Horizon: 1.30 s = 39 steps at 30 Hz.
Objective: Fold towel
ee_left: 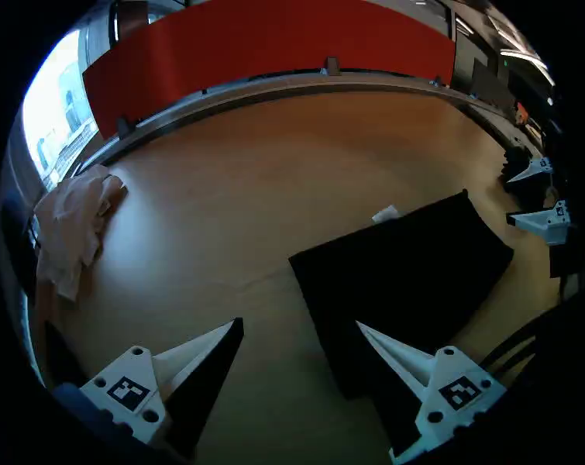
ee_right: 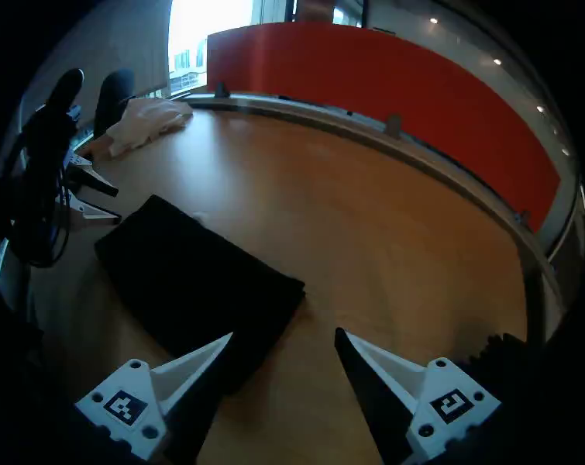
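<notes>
1. One wide wooden table [ee_left: 238,201] carries everything. The black towel [ee_left: 400,263] lies flat near its middle, between my two grippers, already a tidy rectangle.
2. I judge one fold done and another due: each gripper must come down on a near corner, pinch it, and carry it across to the far edge.
3. My left gripper [ee_left: 298,323] is spread wide and holds nothing. Its right finger hangs over the towel's near corner; I cannot tell whether it touches.
4. My right gripper [ee_right: 283,332] is likewise spread and empty, its left finger over the towel's near end.
5. A small white tag [ee_left: 385,213] peeks out at the towel's far edge.
</notes>
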Motion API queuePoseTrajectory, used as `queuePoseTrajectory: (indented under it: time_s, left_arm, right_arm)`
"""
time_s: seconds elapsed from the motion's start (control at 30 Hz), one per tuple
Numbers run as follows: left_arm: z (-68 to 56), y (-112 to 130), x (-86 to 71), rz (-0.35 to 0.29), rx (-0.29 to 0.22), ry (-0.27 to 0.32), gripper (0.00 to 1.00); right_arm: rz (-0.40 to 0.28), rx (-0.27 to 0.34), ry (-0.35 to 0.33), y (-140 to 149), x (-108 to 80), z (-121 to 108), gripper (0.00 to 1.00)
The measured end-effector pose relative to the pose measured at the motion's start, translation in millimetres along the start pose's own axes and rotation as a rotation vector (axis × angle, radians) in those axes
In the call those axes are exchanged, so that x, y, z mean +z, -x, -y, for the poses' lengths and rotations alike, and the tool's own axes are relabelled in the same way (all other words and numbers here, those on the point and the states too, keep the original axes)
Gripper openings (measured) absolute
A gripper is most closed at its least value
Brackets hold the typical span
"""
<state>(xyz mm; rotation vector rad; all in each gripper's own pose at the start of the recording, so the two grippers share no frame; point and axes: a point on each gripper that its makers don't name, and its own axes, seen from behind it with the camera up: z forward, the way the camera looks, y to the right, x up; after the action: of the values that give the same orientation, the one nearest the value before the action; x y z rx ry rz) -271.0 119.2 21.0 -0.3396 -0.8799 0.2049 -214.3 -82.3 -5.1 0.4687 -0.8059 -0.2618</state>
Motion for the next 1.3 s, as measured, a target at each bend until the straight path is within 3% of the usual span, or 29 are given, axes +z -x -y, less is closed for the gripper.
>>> queuePoseTrajectory:
  time_s: [0.5,0.87,1.3]
  left_arm:
    - [-6.3,26.6,-26.9,-0.004,-0.057,-0.011,0.97]
    - [4.0,41.7,-51.9,-0.021,-0.116,-0.053,0.97]
    - [18.9,83.4,-94.1,-0.021,-0.213,-0.129,0.96]
  right_arm:
    - [-0.016,0.020,-0.004,15.7,-26.9,12.1,0.91]
    - [-0.023,-0.022,-0.046,12.7,-26.3,17.5,0.91]
    - [-0.015,-0.113,-0.124,7.8,-19.3,33.9,0.91]
